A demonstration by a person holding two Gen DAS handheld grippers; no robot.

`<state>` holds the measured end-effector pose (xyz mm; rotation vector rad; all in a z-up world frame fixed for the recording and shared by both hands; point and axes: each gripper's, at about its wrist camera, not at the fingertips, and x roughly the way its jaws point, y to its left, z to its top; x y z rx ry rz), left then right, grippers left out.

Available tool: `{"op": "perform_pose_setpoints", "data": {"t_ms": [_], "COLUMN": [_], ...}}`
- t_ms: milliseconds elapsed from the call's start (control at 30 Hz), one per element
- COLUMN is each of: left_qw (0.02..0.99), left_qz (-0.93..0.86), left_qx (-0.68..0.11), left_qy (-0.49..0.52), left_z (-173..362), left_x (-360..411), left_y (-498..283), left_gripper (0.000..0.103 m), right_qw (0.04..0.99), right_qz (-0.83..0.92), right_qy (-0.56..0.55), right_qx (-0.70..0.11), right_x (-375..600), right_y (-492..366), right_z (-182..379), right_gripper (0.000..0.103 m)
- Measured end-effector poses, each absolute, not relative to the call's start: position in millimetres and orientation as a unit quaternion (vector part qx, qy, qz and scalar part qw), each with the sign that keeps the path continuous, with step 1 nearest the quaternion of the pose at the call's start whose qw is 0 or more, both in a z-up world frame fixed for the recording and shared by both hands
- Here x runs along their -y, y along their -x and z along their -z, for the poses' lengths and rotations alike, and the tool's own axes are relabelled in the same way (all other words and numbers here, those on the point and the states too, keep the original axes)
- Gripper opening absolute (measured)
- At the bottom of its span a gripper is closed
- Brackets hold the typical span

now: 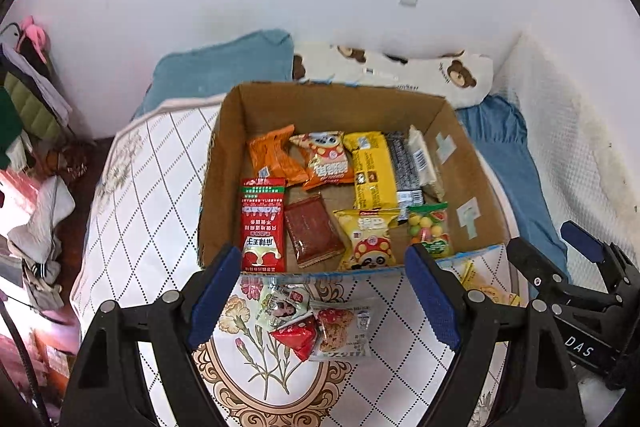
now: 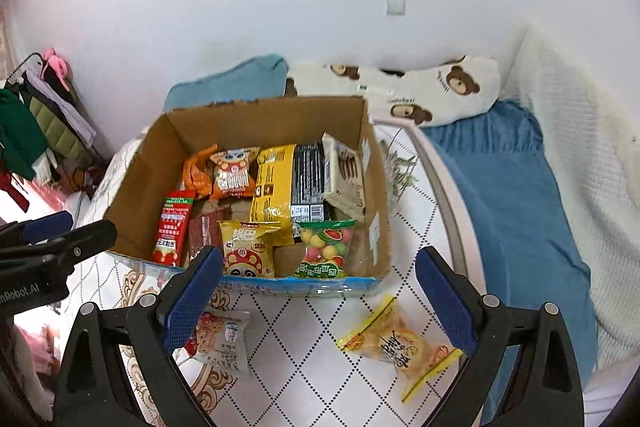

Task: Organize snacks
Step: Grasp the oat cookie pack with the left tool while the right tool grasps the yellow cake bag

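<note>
The cardboard box (image 1: pixel 332 107) sat open-topped on the quilted mattress (image 1: pixel 132 211), its near rim low and its far wall close against the blue pillow (image 1: pixel 224 71) and the bear-print pillow (image 1: pixel 460 71). Free mattress lay in front of the box and to its left; to the right a blue sheet (image 2: pixel 512 195) ran up to a white textured wall covering.

Both grippers hung above that front strip with nothing between their fingers. The left gripper (image 1: pixel 324 295) had its blue pads well apart, and so did the right gripper (image 2: pixel 320 303).

Loose packets still lay outside the box: a small cluster of a red packet (image 1: pixel 298 337), a clear cookie packet (image 1: pixel 344 331) and a pale green one (image 1: pixel 280 303), touching one another near the box front, and a yellow-edged pastry packet (image 2: pixel 394 345) well to the right of them.

Inside, snacks filled the floor in two rough rows. The long red sachet (image 1: pixel 262 223) lay with its long axis running front to back along the left wall, as did the yellow bar packet (image 1: pixel 372 171) and the black bar (image 1: pixel 404 167) beside it. The candy-ball bag (image 1: pixel 430 229) sat near the front right corner; whether it leaned on the rim I couldn't quite tell.
</note>
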<state>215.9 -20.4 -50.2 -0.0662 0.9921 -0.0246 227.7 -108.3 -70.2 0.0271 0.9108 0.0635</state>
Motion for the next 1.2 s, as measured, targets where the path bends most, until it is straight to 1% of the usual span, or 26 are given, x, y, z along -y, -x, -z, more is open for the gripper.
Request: {"op": "perform_pose_setpoints", "data": {"t_ms": [167,267,300,333,367,500,600,700,767,867,1033,1200], "left_qw": [0.893,0.895,0.893,0.891,0.889,0.874,0.853,0.83,0.815,0.792,0.779,0.769], "left_qz": [0.009,0.01,0.011,0.011,0.008,-0.001,-0.012,-0.017,-0.022,-0.025,-0.026,-0.023], "left_qx": [-0.448,-0.445,-0.449,-0.452,-0.456,-0.485,-0.52,-0.555,-0.577,-0.607,-0.625,-0.638], "left_qy": [0.033,0.039,0.039,0.04,0.04,0.037,0.039,0.047,0.049,0.055,0.04,0.035], "left_z": [36.3,34.0,36.0,38.4,43.5,74.4,109.5,144.3,167.6,196.2,216.5,227.6], "left_x": [26.3,27.0,27.7,28.1,28.0,28.6,26.1,26.3,27.3,29.5,36.2,42.1], "left_y": [-196.4,-190.0,-188.8,-188.1,-187.5,-189.4,-193.5,-195.5,-196.3,-196.3,-194.7,-198.9], "left_gripper": [0.084,0.084,0.087,0.098,0.102,0.103,0.103,0.103,0.103,0.103,0.103,0.103], "right_qw": [0.909,0.908,0.906,0.904,0.899,0.876,0.847,0.807,0.791,0.778,0.749,0.764], "right_qz": [-0.031,-0.035,-0.034,-0.032,-0.029,-0.005,0.018,0.031,0.039,0.035,-0.007,-0.006], "right_qy": [-0.021,-0.037,-0.043,-0.05,-0.058,-0.069,-0.089,-0.133,-0.158,-0.176,-0.184,-0.135], "right_qx": [-0.415,-0.416,-0.419,-0.424,-0.433,-0.478,-0.524,-0.575,-0.589,-0.602,-0.636,-0.631], "right_x": [111.1,116.8,120.4,123.9,130.0,157.2,181.8,209.0,224.5,234.1,217.3,202.9], "right_y": [-204.3,-192.8,-190.9,-189.5,-189.5,-199.8,-215.2,-231.7,-239.9,-245.0,-227.9,-208.7], "right_z": [49.5,44.3,45.7,47.6,53.3,90.6,135.9,191.7,222.1,250.4,262.6,244.0], "right_gripper": [0.099,0.099,0.099,0.099,0.099,0.099,0.099,0.099,0.099,0.099,0.098,0.098]}}
